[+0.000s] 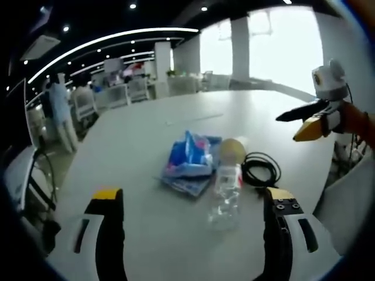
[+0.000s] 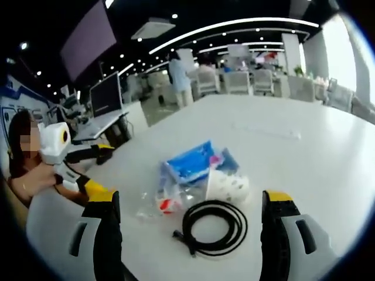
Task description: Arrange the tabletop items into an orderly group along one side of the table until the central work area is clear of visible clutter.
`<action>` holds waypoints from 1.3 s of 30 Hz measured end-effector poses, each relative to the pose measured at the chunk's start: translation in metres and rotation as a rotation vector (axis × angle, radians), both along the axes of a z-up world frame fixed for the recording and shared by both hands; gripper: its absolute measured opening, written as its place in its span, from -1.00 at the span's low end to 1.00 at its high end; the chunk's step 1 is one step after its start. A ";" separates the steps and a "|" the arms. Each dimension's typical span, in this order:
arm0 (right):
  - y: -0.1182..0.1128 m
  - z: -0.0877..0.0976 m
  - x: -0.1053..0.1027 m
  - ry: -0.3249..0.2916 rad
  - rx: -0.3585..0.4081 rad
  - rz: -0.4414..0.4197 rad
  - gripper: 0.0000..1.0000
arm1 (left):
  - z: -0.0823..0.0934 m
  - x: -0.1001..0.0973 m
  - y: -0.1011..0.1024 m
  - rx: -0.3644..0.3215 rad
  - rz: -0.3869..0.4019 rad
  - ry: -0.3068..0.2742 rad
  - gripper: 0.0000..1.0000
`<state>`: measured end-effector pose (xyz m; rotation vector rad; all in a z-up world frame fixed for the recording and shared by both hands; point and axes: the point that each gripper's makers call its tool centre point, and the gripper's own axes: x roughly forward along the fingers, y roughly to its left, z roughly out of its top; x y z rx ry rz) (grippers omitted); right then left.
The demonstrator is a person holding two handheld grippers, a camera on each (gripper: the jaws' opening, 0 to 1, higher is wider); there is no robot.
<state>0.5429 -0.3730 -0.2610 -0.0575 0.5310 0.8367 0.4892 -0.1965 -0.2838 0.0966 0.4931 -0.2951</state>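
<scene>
Hovering left gripper and right gripper both spread, clutter mid-table, bare margins

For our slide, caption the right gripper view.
Open jaws frame a coiled black cable, blue packet and clear bottle on a white table.

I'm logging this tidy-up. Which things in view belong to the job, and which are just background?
Job items:
blue packet
bottle
black cable
tissue pack
table
left tongs and right tongs, both open and holding nothing

Background:
chairs
monitor
standing person
</scene>
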 end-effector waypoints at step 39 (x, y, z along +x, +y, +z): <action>0.096 -0.017 0.106 -0.033 0.010 0.139 0.91 | -0.019 -0.007 -0.001 -0.014 -0.015 0.095 0.89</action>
